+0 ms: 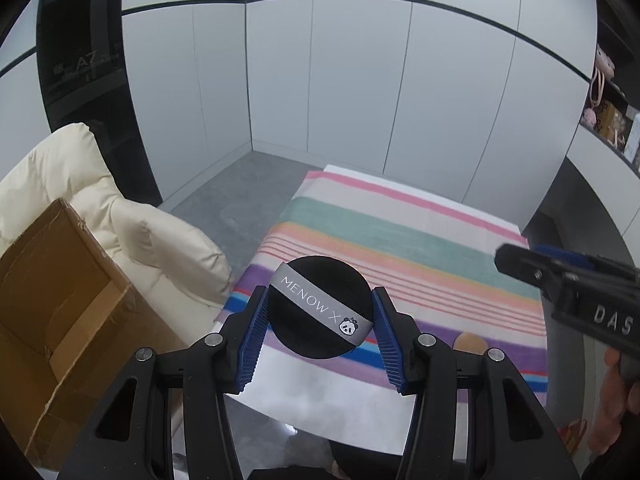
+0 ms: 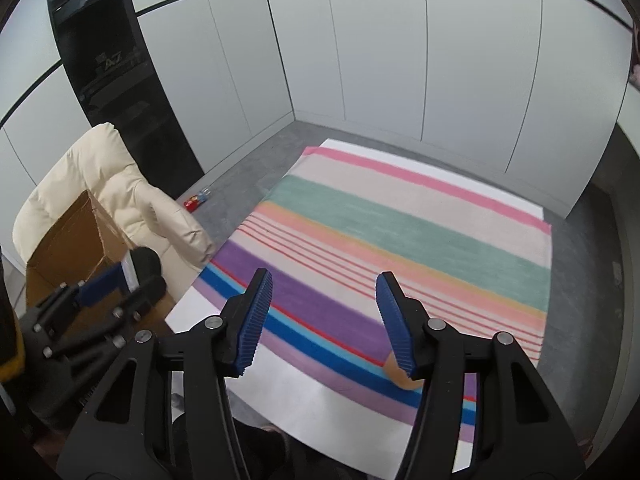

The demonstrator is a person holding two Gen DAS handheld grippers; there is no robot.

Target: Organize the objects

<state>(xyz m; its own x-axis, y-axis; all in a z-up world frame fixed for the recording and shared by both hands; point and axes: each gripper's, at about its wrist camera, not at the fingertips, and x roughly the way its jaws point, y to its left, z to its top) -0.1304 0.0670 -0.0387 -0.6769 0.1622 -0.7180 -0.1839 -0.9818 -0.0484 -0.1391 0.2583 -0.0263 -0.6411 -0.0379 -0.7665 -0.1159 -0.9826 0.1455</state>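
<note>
My left gripper is shut on a round black powder puff with a grey ribbon that reads "MENOW X" beside a panda logo. It hangs over the near left part of a striped cloth. In the right wrist view the left gripper and the puff show in front of a cardboard box. My right gripper is open with nothing between its fingers, above the cloth. A tan sponge lies on the cloth, partly hidden behind the right finger. The sponge also shows in the left wrist view.
An open cardboard box stands at the left against a cream padded chair. A small red and blue item lies on the grey floor. White cabinet doors close off the back. Shelves with small items are at the right.
</note>
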